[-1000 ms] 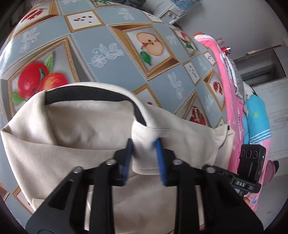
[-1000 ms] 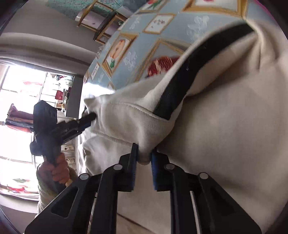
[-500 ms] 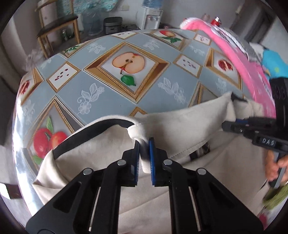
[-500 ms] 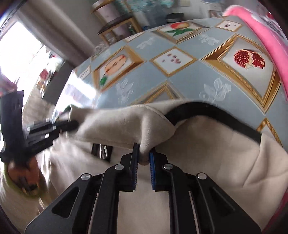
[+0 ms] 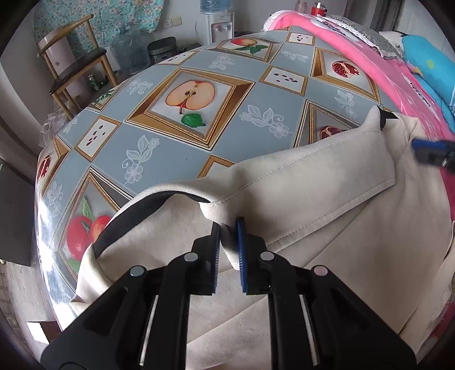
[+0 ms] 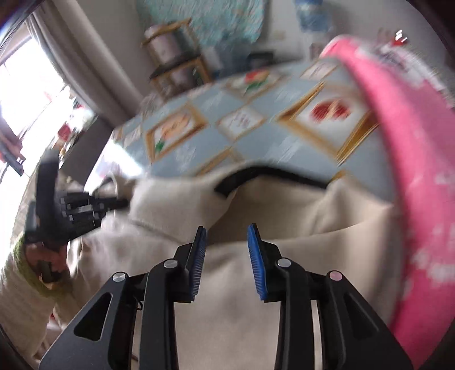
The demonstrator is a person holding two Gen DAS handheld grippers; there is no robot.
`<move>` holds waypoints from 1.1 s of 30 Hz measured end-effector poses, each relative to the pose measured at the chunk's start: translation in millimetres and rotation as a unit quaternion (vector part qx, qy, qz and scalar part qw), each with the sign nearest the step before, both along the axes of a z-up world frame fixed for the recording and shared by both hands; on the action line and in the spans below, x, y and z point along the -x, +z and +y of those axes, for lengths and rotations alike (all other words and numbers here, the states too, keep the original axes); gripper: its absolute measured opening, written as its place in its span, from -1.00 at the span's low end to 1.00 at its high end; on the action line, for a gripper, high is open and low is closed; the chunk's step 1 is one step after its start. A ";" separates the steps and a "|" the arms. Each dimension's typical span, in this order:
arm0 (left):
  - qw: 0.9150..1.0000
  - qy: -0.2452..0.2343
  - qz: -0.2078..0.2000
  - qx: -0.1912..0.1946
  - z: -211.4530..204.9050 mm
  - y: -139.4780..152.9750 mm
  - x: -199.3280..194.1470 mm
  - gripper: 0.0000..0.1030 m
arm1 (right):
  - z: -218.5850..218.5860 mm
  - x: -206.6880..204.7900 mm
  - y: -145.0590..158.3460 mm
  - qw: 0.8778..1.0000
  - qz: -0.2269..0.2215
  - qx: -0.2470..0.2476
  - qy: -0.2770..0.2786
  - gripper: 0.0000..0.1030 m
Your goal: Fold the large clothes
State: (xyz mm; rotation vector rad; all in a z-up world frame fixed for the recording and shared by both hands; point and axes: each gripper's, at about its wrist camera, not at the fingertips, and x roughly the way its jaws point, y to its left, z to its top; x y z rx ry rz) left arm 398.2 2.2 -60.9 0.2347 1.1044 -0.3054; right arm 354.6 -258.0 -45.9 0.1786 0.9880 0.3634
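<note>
Left wrist view: the left gripper (image 5: 227, 247) tilts steeply down, clamped on a fold of the cream garment (image 5: 312, 182) lying on the fruit-print tablecloth (image 5: 176, 142). Right wrist view, blurred: the right gripper (image 6: 227, 256) angles down, jaws opening, nothing pinched between them.

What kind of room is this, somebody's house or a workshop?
Most likely a lived-in home, perhaps a dining or living room. A glossy fruit-print tablecloth covers the table, a wooden chair with a dark seat stands by the wall, and a white water dispenser sits beyond, near pink patterned bedding.
</note>
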 end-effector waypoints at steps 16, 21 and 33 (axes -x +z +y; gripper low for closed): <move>0.998 0.030 -0.023 0.050 29.6 14.4 1.9 -0.55 | 101.9 -37.5 -47.9 0.996 0.025 0.006 0.091 -0.46; 0.990 0.032 -0.026 0.135 40.2 35.1 8.7 -0.65 | 105.6 -39.9 -50.4 0.996 0.021 0.006 0.087 -0.46; 0.989 0.018 0.039 0.140 13.8 -1.5 1.5 -0.82 | 92.8 -39.1 -48.1 0.995 0.013 0.031 0.095 -0.49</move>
